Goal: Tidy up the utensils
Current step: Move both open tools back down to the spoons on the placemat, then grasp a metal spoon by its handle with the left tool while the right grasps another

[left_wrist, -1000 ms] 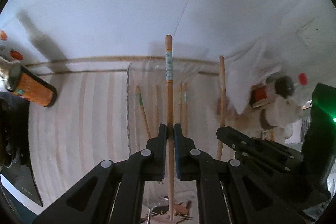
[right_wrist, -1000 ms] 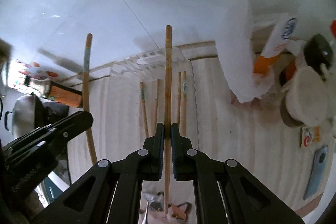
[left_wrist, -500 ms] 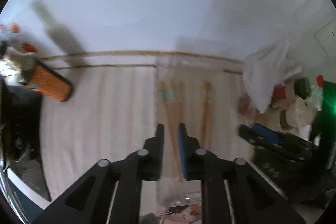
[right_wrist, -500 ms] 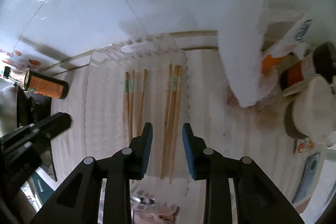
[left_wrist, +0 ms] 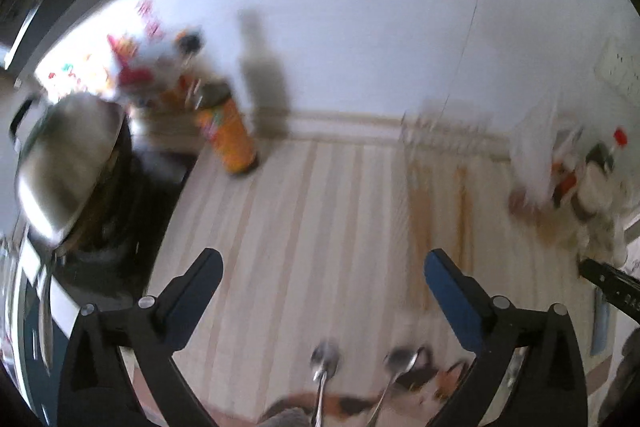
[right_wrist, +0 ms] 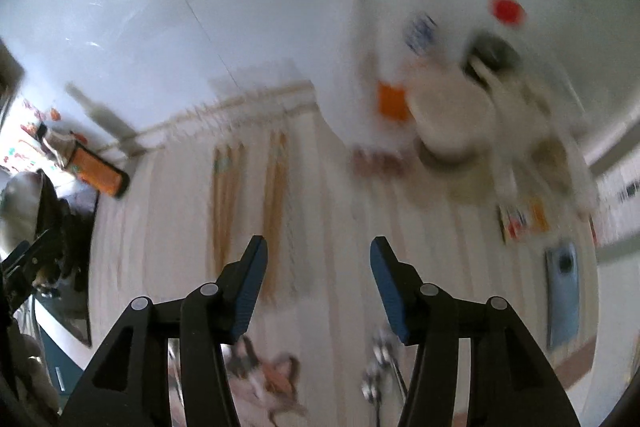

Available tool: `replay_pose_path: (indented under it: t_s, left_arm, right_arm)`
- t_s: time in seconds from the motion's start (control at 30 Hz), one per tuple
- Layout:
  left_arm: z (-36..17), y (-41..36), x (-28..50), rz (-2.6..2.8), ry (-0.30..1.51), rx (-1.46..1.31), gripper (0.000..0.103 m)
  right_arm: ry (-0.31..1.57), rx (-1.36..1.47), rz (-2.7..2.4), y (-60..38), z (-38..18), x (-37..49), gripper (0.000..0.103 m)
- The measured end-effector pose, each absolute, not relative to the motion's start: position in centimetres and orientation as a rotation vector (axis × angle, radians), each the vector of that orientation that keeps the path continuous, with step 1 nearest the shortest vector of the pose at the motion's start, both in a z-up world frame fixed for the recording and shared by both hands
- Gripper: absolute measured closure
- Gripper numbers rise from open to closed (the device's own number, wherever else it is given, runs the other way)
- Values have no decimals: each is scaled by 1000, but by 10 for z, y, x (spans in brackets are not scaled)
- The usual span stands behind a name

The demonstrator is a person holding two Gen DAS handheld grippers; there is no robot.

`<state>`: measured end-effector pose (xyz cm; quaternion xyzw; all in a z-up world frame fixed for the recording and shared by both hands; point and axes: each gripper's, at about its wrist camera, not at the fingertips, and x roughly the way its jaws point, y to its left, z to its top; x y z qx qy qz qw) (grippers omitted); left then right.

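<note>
Both views are motion-blurred. Several wooden chopsticks lie in two bundles in a clear plastic tray on the striped counter; they show faintly in the left wrist view. My left gripper is wide open and empty, above bare counter left of the tray. My right gripper is wide open and empty, just right of the chopsticks. Two metal spoons lie near the front edge, below the left gripper; metal utensils also lie under the right gripper.
An orange bottle stands at the back left by a steel pot lid on a dark stove. A white bag, jars and containers crowd the right. A blue phone lies at the far right.
Both grippers let go of their chopsticks, which now lie in the tray. Both have opened wide and pulled back; the left swung left, the right swung right.
</note>
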<state>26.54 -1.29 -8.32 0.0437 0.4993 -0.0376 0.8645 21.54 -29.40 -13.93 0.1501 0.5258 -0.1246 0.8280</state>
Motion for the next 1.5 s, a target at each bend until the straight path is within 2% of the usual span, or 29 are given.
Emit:
replay_pose_path:
  t_s: [0.17, 0.23, 0.33, 0.43, 0.5, 0.57, 0.73, 0.77, 0.83, 0.87, 0.9, 0.97, 1.27, 1.5]
  left_arm:
    - [-146, 18, 227, -11, 1196, 121, 0]
    - [-174, 28, 216, 11, 1269, 119, 1]
    - [-212, 34, 204, 13, 1368, 123, 3]
    - [-241, 32, 199, -10, 1441, 124, 11]
    - [-255, 28, 200, -22, 1473, 129, 26]
    - [-264, 25, 203, -30, 1491, 134, 34]
    - [-273, 15, 214, -49, 1483, 142, 37]
    - [-273, 13, 215, -58, 1477, 138, 43]
    - [-271, 9, 218, -88, 1471, 114, 62]
    - [-270, 6, 220, -106, 1470, 106, 77]
    - [-271, 2, 223, -116, 1469, 106, 90]
    - [-270, -5, 222, -119, 1468, 123, 99]
    - [-272, -22, 181, -132, 1504, 75, 99]
    - [-276, -14, 175, -137, 1515, 53, 96]
  right_arm:
    - [1283, 362, -294, -290, -207, 152, 48]
    - [1339, 381, -303, -291, -232, 132, 54]
    - [1401, 394, -305, -289, -259, 113, 57]
    - [1433, 379, -316, -286, -276, 104, 59]
    - [1442, 374, -331, -287, -283, 100, 60]
    - [1448, 377, -346, -291, -288, 97, 60]
    - [1463, 371, -354, -298, -297, 94, 64]
    - [1466, 366, -355, -298, -298, 94, 65]
    - [1456, 328, -366, -296, -298, 97, 74]
    - [1453, 317, -372, -294, -298, 98, 79]
    - [1447, 311, -376, -294, -298, 99, 90]
    - [1443, 297, -376, -290, -297, 100, 95]
    - [1465, 214, -251, -240, -298, 111, 96]
    - [1494, 171, -267, -240, -296, 107, 96]
